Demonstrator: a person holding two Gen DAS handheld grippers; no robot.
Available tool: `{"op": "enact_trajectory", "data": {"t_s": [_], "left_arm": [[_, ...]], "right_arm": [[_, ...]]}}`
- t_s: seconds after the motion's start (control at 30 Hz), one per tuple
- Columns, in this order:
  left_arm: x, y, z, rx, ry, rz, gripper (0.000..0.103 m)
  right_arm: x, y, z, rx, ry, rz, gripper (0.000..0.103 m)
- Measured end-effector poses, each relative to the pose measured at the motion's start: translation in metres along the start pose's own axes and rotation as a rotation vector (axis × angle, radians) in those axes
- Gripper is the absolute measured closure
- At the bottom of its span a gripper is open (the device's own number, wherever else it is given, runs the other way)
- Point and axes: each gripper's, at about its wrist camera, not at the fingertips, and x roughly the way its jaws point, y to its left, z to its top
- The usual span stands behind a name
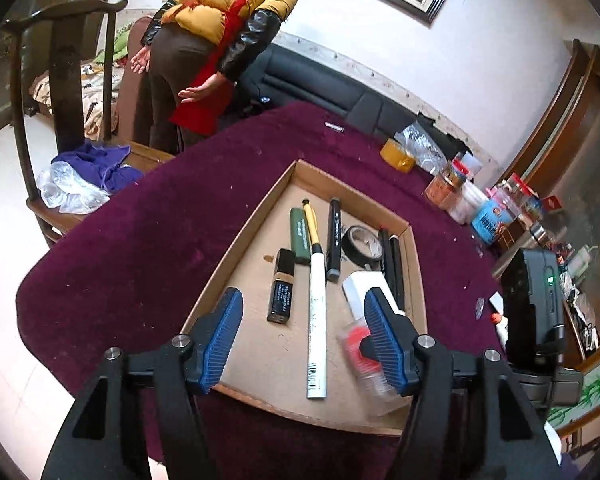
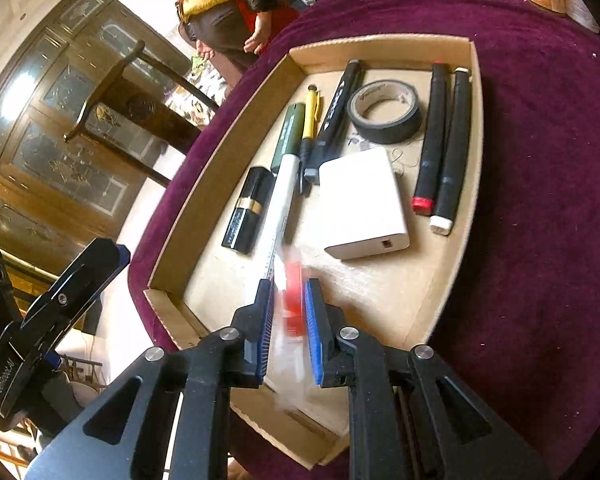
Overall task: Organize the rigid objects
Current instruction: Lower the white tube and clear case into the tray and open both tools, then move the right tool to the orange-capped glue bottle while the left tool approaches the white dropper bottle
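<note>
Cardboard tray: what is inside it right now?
Inside the cardboard tray: black tape roll, white box, several markers and pens, a black-and-gold tube. The right gripper covers the near floor, holding a blurred red-and-clear item.

The worktop (image 2: 540, 160) is covered in deep burgundy pile flecked with pale specks. A plain tan cardboard tray (image 2: 474, 128) is seen on it. Inside, a black tape roll (image 2: 384, 114) with a white core, a white box (image 2: 362, 204), a yellow-and-black pen (image 2: 311, 118), an olive-green tube (image 2: 288, 136), a white marker (image 1: 317, 320) printed with a barcode, and a black case (image 2: 247, 210) banded in gold are shown. Two black markers (image 2: 444, 148) are capped red and white. The ribbed pads (image 2: 265, 332) are blue.
</note>
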Motion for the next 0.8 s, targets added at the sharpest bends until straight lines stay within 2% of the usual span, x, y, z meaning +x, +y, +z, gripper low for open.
{"op": "enact_trajectory", "data": {"t_s": [0.07, 0.2, 0.3, 0.33, 0.37, 0.43, 0.47, 0.57, 0.63, 0.8], "left_arm": [[-0.003, -0.003, 0.000, 0.001, -0.009, -0.010, 0.046], [-0.007, -0.019, -0.001, 0.007, -0.027, -0.062, 0.046], [-0.016, -0.035, -0.008, 0.032, -0.045, -0.114, 0.046], [-0.018, -0.043, -0.012, 0.051, -0.047, -0.136, 0.046], [-0.020, -0.049, -0.013, 0.063, -0.047, -0.148, 0.046], [-0.022, -0.065, -0.020, 0.105, -0.039, -0.182, 0.042], [-0.022, -0.074, -0.023, 0.128, -0.030, -0.197, 0.038], [-0.017, -0.097, -0.032, 0.184, -0.003, -0.227, 0.038], [-0.010, -0.110, -0.038, 0.214, 0.027, -0.239, 0.038], [-0.001, -0.131, -0.051, 0.243, 0.082, -0.233, 0.038]], "right_arm": [[-0.015, -0.007, 0.000, 0.009, -0.030, -0.002, 0.078], [-0.068, -0.031, -0.004, 0.033, -0.130, -0.013, 0.077], [-0.115, -0.068, -0.009, 0.061, -0.230, -0.128, 0.077], [-0.128, -0.083, -0.010, 0.081, -0.255, -0.166, 0.073], [-0.149, -0.109, -0.013, 0.132, -0.290, -0.225, 0.069], [-0.180, -0.152, -0.018, 0.236, -0.348, -0.303, 0.068], [-0.191, -0.169, -0.021, 0.271, -0.366, -0.338, 0.068], [-0.217, -0.220, -0.032, 0.351, -0.381, -0.482, 0.069], [-0.221, -0.240, -0.038, 0.384, -0.374, -0.496, 0.069], [-0.209, -0.261, -0.035, 0.410, -0.375, -0.453, 0.069]]}}
